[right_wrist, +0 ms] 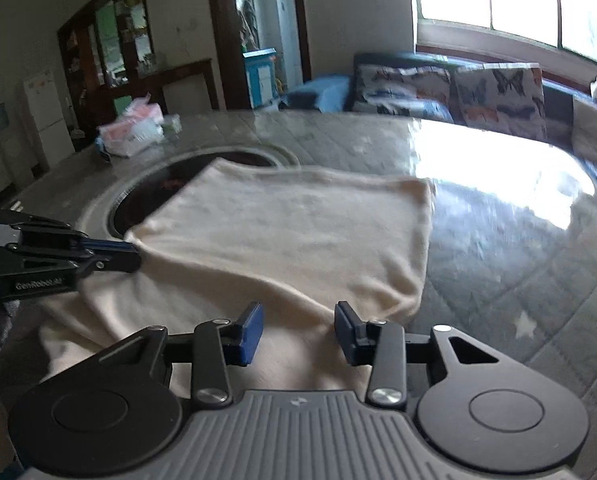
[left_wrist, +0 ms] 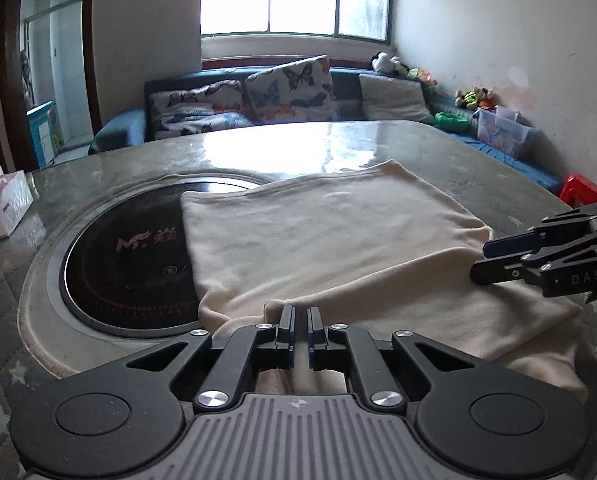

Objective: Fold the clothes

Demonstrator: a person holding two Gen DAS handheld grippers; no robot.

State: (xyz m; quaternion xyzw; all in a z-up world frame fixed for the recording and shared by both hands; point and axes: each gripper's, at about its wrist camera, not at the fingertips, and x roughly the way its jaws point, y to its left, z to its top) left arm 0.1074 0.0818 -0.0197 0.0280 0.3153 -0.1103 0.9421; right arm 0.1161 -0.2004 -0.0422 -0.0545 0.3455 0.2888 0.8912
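So I'm looking out over the big table, glossy top with a quilted star-print cover under it, window glare bouncing off the far half. Behind it runs a blue sofa with butterfly cushions.

Set into the table is a round black cooktop with a pale ring around it. The cream garment lies spread across the middle of the table, its left edge lying over the right part of that cooktop. It's already doubled over: a flat upper layer with a squared far edge, and a lower layer sticking out toward me along the near side.

Off to the left edge of the table there's a pink and white tissue pack, well apart from the cloth.

Now my grabbers. The left gripper has its jaws pinched nearly together, and from the right wrist view I can see them clamped on the near-left corner of the garment, cloth pulled up to the tips. The right gripper sits over the near edge with its blue pads standing apart, cloth lying below and between them but nothing pressed. In the left view it hangs just at the garment's right edge.
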